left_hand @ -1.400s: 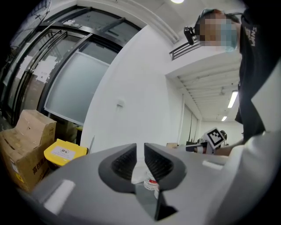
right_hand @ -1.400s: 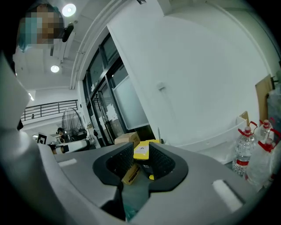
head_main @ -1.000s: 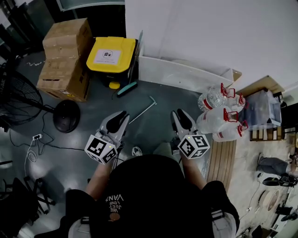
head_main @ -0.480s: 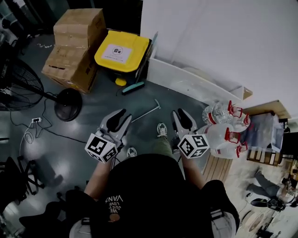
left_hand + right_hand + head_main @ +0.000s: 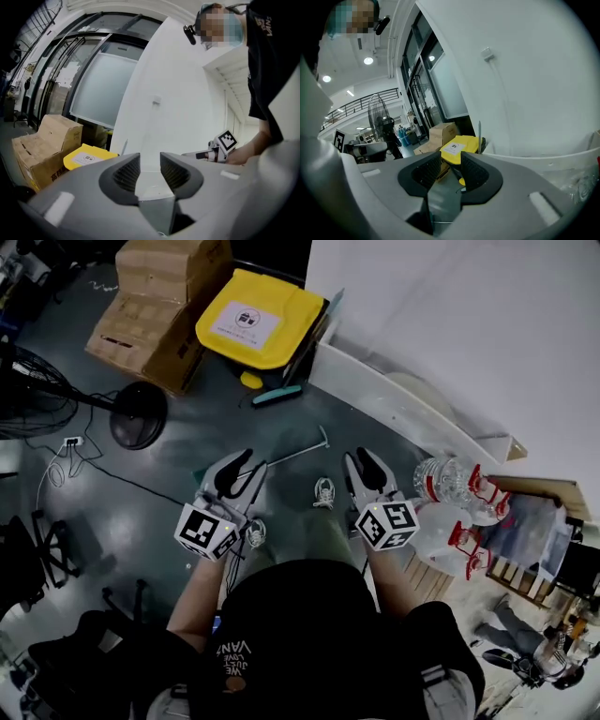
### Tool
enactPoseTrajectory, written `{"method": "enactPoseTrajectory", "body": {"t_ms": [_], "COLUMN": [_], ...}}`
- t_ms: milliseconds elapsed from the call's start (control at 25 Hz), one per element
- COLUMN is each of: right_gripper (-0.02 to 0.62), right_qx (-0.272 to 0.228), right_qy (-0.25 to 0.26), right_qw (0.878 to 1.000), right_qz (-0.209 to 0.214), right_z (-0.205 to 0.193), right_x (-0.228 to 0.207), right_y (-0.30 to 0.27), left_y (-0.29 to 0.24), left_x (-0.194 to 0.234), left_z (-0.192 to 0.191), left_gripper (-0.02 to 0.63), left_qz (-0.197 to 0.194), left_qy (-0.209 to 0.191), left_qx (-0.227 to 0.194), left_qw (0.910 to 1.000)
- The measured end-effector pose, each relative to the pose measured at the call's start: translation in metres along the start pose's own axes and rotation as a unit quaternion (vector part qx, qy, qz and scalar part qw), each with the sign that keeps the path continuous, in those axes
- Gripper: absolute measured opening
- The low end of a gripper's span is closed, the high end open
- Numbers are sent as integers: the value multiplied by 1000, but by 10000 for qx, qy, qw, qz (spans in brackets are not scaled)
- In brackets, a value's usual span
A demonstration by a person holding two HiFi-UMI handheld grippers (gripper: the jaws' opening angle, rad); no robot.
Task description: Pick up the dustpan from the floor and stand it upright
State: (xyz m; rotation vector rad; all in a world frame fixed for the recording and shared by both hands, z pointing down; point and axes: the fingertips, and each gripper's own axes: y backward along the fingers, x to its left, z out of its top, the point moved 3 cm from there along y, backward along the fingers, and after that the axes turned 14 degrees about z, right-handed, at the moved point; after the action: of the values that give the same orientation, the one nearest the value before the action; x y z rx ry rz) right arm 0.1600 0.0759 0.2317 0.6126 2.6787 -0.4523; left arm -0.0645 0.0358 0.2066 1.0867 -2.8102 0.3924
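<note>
Both empty, apart: left claw (image 5: 240, 469) just opening, right claw (image 5: 367, 466); grey floor (image 5: 178, 460), white wall (image 5: 487, 324).

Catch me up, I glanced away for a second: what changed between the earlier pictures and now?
The person stepped toward the yellow bin, carrying both grippers forward; a shoe now shows between them. The left gripper has just been opening its jaws, nothing between them. The right gripper stayed open and empty; the metal rod lies untouched.
</note>
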Motion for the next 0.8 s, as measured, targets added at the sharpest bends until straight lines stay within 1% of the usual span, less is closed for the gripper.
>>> {"method": "enactPoseTrajectory", "body": {"t_ms": [160, 400, 600, 800], "right_gripper": [107, 107, 107, 107], "right_qx": [201, 566, 890, 1073], "right_qy": [-54, -278, -329, -361], "right_qw": [9998, 9980, 9954, 9934], "right_qz": [12, -45, -98, -187], "right_z": [-15, -56, -99, -146], "right_x": [-31, -78, -114, -150], "right_y": [-26, -59, -83, -108], "left_y": [-26, -61, -82, -101], "left_x": [14, 30, 43, 57], "left_z": [-21, -67, -115, -168], "left_gripper": [143, 146, 150, 156], "left_qz": [196, 385, 465, 491], "left_qy": [43, 120, 216, 221], "left_qx": [178, 491, 690, 852], "left_qw": [9996, 9980, 9963, 9949]}}
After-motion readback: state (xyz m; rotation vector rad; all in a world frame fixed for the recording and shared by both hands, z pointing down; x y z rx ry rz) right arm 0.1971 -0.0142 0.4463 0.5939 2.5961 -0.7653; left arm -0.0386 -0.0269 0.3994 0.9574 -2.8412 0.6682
